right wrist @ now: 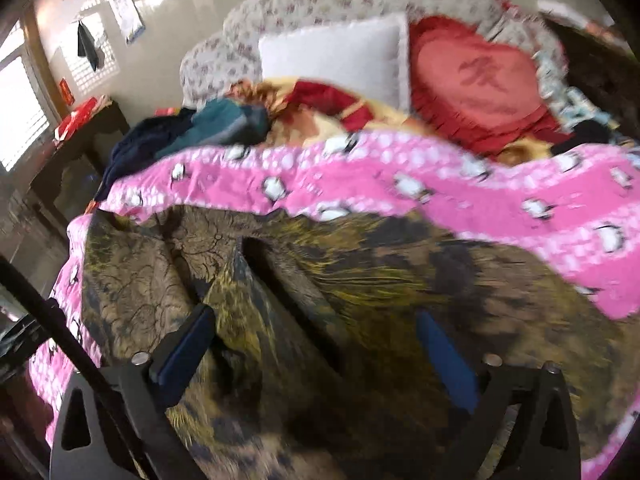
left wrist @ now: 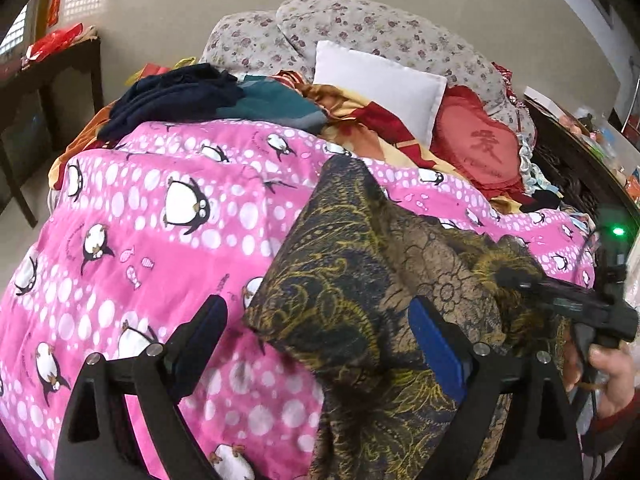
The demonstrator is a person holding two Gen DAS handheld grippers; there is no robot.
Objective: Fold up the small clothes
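A: Dark gold-patterned garment (left wrist: 360, 280) lies on the pink penguin blanket (left wrist: 140, 208), bunched, one corner peaked up ahead of our left gripper (left wrist: 316, 320).

B: Left state?

A: Released. Jaws wide, blue pads (left wrist: 436, 344) apart. Garment's near edge sits between them, closer to the right-hand pad; no pinch that we can see. Left-hand pad is over bare blanket.

B: Right gripper?

A: In the left view we see it off to the right, tip (left wrist: 508, 276) over the garment's right part, a hand (left wrist: 600, 376) on its grip. In its own view the right gripper (right wrist: 320, 332) is above the garment (right wrist: 360, 300), a raised fold running straight ahead between the fingers (right wrist: 188, 344). Frame is blurred. Jaws part-open with clear gaps to the cloth on both sides, so we call it not gripping.

B: Surroundings?

A: Beyond both tools: white pillow (left wrist: 380, 84), red heart cushion (left wrist: 480, 148), floral headboard (left wrist: 360, 24). Ahead-left of the left tool, a heap of navy and teal clothes (left wrist: 192, 96). Dark side table (left wrist: 52, 68) further left.
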